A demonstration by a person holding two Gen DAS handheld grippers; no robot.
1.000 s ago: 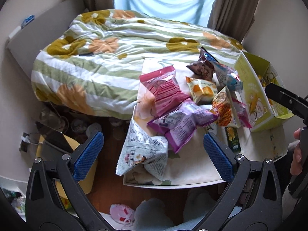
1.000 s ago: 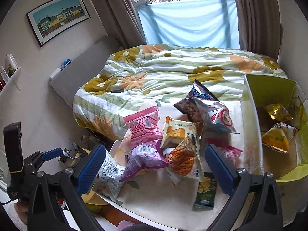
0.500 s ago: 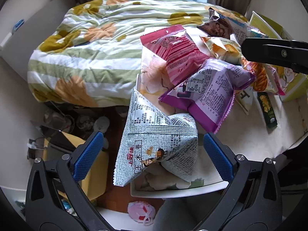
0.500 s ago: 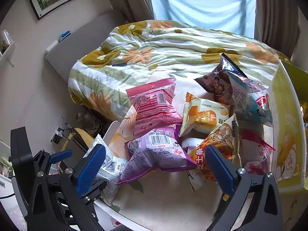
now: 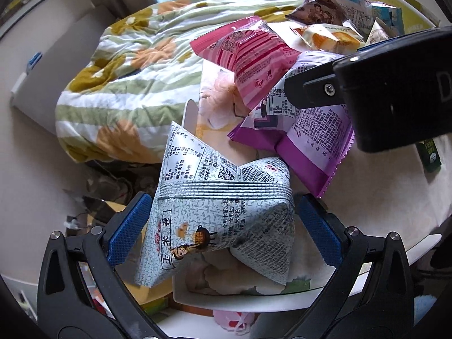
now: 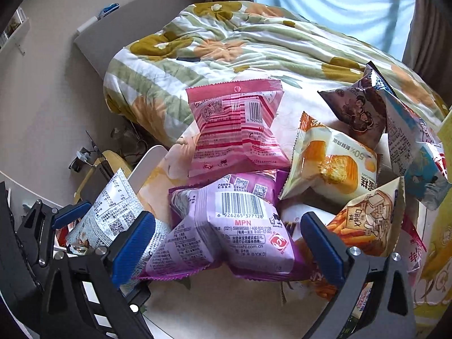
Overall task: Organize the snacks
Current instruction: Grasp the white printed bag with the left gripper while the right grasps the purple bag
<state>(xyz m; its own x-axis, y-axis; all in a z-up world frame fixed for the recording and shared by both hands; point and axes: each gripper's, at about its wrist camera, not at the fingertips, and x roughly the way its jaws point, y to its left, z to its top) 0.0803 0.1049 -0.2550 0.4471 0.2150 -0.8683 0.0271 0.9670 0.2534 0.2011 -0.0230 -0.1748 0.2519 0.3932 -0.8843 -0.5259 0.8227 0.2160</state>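
i have both grippers wide open over the snack pile on the white table (image 5: 375, 206), each one lined up on its own bag. my left gripper (image 5: 220, 226) straddles the grey-white corn roll bag (image 5: 223, 212), which sits at the table's near corner with its lower end hanging past the edge; the blue pads flank it on either side, but i can't tell whether they touch the film yet. my right gripper (image 6: 228, 243) brackets the purple bag (image 6: 226, 226), which lies barcode up just beside the corn roll bag and under the lower edge of the pink bag (image 6: 234, 130). to do this well i judge i should close each jaw on the puffy middle of its bag, not on a crimped seal, and squeeze only until the film stops slipping, since these are air-filled and crush easily. the purple bag should come up slowly so the pink bag slides off rather than tumbling onto the cake bag (image 6: 330, 163) or off the table. the yellow-green box (image 6: 435, 254) at the right edge looks like the likely destination.
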